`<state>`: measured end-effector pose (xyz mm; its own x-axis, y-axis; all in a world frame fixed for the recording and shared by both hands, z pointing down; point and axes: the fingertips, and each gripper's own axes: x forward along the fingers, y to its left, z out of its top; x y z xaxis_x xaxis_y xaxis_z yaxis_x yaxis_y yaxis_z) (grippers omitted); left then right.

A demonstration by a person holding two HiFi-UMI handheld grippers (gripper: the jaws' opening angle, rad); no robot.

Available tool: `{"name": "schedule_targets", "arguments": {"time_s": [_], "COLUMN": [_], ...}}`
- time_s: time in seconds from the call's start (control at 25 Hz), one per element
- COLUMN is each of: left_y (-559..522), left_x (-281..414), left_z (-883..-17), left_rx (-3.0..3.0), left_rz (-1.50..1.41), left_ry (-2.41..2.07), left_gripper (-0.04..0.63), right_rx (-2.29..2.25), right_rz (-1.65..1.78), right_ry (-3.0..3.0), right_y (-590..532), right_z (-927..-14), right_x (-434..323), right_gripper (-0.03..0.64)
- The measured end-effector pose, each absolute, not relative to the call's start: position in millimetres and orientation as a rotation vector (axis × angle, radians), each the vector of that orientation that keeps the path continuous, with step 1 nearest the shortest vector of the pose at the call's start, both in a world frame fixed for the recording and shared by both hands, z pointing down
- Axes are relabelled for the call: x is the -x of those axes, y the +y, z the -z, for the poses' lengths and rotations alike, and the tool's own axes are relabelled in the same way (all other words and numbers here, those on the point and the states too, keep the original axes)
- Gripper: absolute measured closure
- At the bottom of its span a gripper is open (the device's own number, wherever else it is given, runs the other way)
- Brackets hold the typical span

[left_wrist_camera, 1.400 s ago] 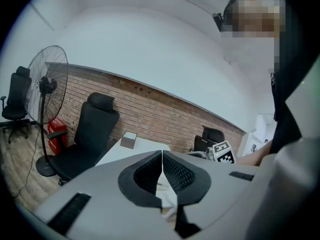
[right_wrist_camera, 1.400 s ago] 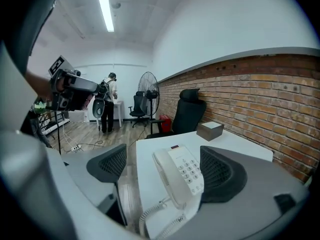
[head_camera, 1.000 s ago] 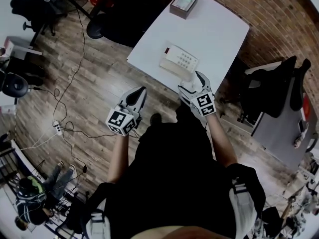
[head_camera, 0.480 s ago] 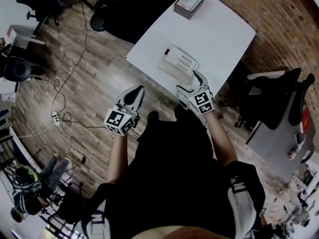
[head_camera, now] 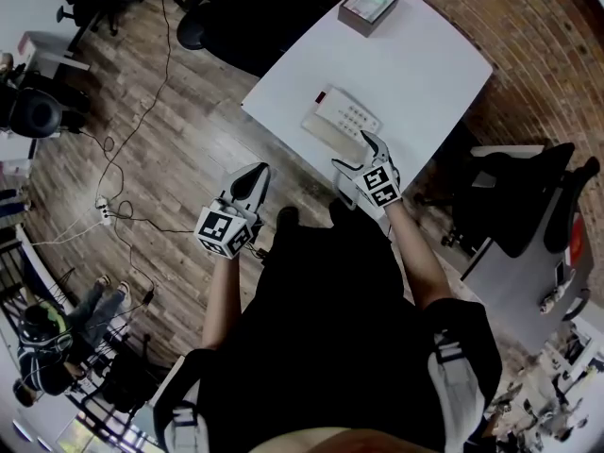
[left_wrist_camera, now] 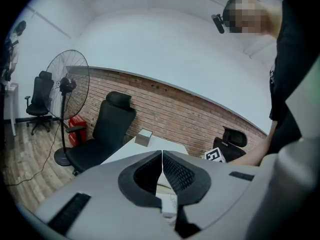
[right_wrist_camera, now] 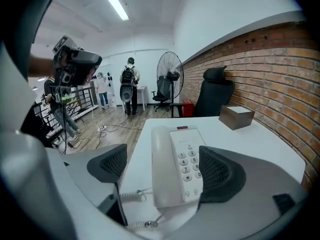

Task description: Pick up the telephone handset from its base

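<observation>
Right gripper [right_wrist_camera: 162,178], jaws wide and empty, frames the white plastic telephone handset [right_wrist_camera: 160,149] resting on its white keypad base [right_wrist_camera: 188,156], centre frame; left gripper [left_wrist_camera: 162,159] pinched together, empty

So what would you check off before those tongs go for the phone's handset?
1. Right tongs open: ok, jaws wide apart.
2. Handset seated on the base: ok, it lies along the base's left side.
3. Right tongs lined up on the handset alone: not ok, much of the base also sits between the jaws.
4. Cord clear of the grasp: cannot tell; its coils lie at the phone's near end.
5. Left tongs out of the way: ok, shut and held off the table.
</observation>
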<state>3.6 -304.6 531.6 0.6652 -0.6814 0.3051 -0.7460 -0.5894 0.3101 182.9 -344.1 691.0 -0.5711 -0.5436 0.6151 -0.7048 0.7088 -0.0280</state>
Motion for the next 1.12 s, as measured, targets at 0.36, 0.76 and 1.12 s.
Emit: {"name": "schedule_targets", "arguments": {"time_s": [0.36, 0.76, 1.12], "left_y": [-302, -293, -288], "left_x": [-5, -2, 2], "left_z": [-534, -535, -537], "left_rx": [-2.446, -2.42, -2.411], "left_rz": [-0.206, -0.198, -0.211], "left_ry": [-1.141, -1.18, -1.19], "left_gripper": [0.575, 0.575, 0.575], "right_rx": [-0.857, -0.775, -0.734], "right_rz": [-0.386, -0.382, -0.373], "right_ry": [-2.313, -2.297, -2.289], "right_y": [-351, -358, -365], "right_z": [-715, -730, -742], "right_x": [-179, -169, -161], "right_gripper": [0.184, 0.188, 0.193]}}
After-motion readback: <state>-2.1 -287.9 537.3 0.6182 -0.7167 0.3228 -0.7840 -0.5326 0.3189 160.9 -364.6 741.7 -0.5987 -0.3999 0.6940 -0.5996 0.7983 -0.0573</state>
